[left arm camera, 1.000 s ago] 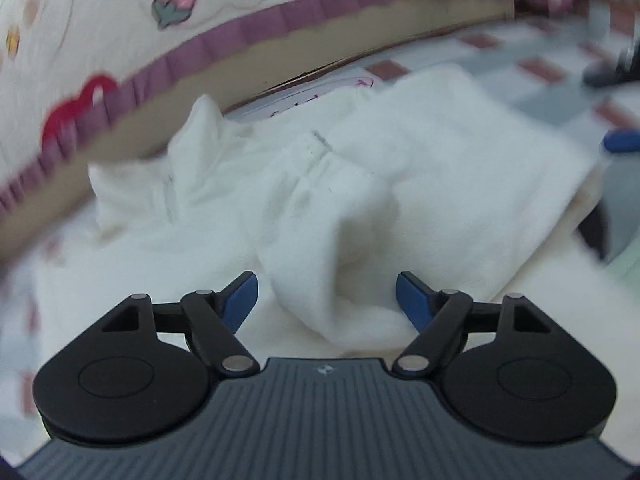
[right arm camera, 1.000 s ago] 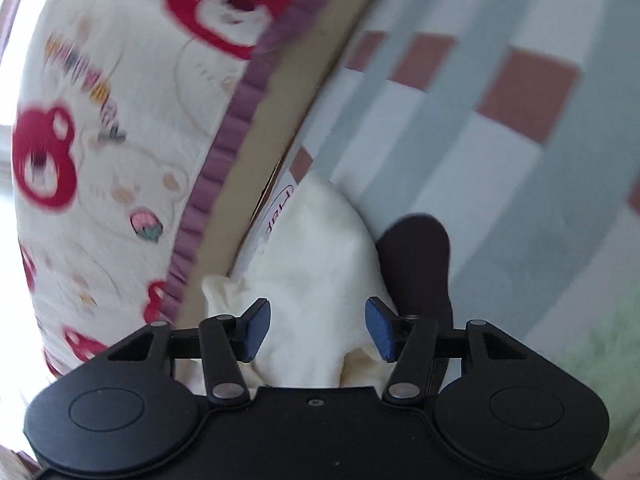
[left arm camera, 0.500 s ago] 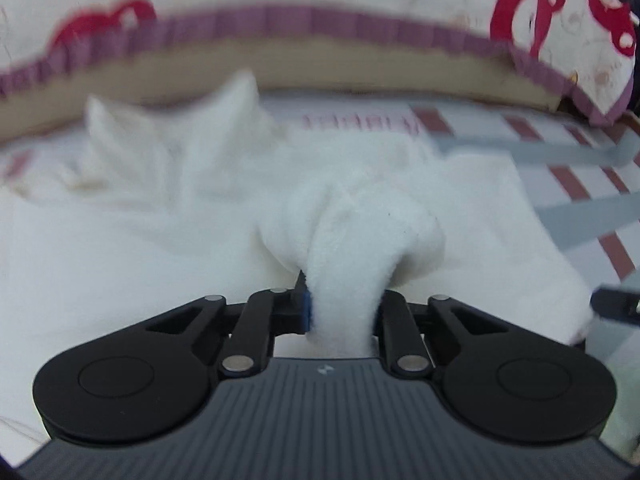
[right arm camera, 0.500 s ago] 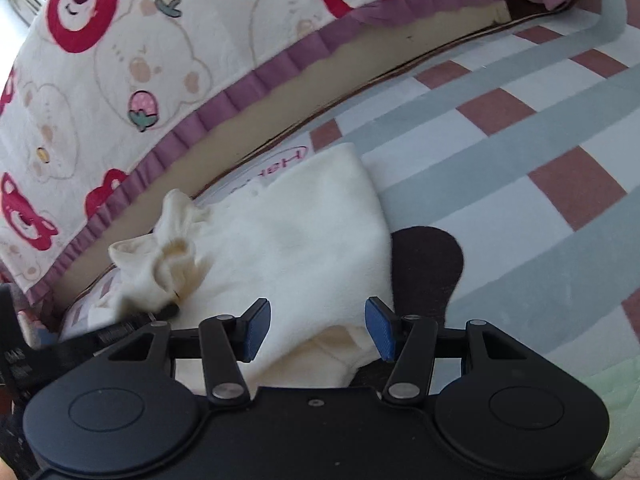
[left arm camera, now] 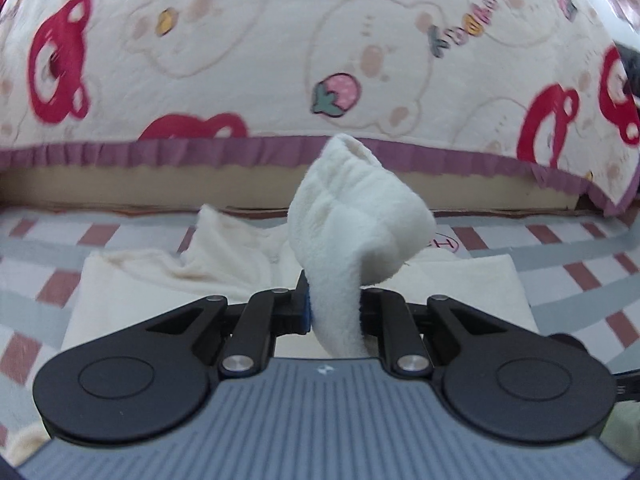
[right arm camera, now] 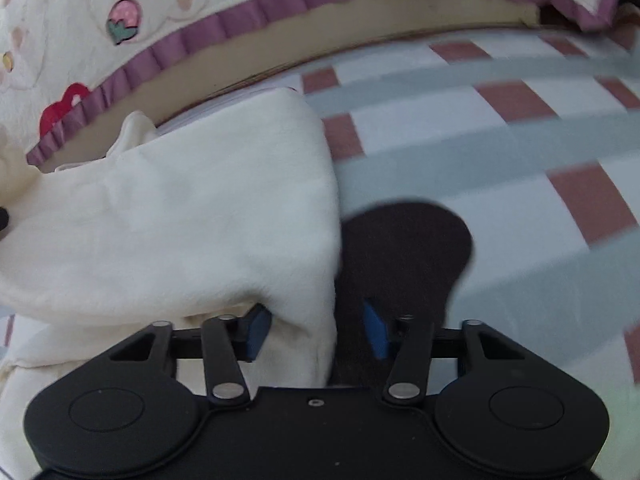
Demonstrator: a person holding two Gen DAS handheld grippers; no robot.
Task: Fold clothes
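Checked blanket (right arm camera: 500, 184) on bed, bear quilt (left arm camera: 260, 40) behind. Left gripper (left arm camera: 334, 312) fingers pinching raised fold of white fleece garment (left arm camera: 352, 216). Right gripper (right arm camera: 316, 328) fingers just narrowed, spread around garment's near corner, not yet pressing.

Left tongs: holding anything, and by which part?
Yes. The left tongs are shut on a bunched fold of the white garment, lifted off the mat; which part of the garment can't be told.
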